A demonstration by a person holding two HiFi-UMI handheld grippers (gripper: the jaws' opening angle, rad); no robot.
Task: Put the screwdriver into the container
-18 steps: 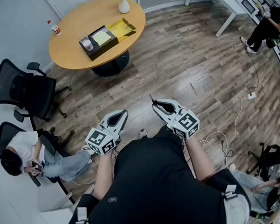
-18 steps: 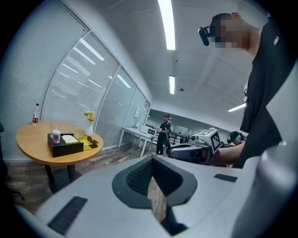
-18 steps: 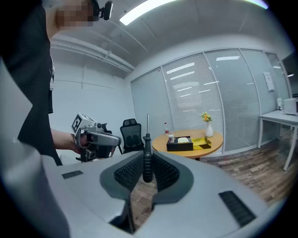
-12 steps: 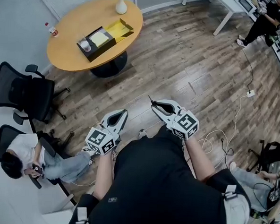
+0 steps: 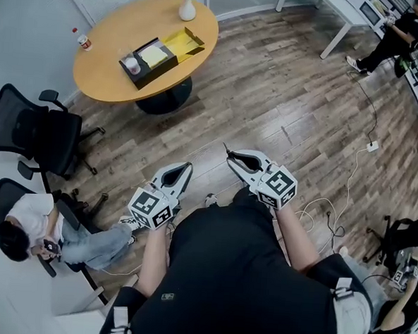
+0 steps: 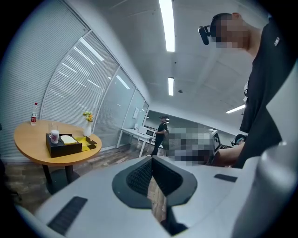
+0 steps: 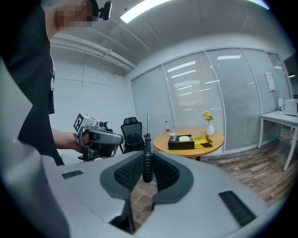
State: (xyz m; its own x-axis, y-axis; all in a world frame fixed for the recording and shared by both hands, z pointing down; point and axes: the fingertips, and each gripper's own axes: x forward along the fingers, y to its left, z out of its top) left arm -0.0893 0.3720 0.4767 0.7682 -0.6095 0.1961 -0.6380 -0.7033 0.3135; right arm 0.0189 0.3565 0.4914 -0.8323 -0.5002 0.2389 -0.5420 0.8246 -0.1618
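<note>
right gripper (image 5: 231,157) clamped on screwdriver (image 7: 147,162), lower centre of right gripper view, shaft up. left gripper (image 5: 185,170) closed, empty. container (image 5: 146,61) well apart on round table (image 5: 101,75), upper left of head view. risk: thin handle slips or twists in pads during carry.

The screwdriver (image 7: 147,160) is black, the container (image 5: 150,73) black and yellow, the table (image 5: 102,64) tan.
</note>
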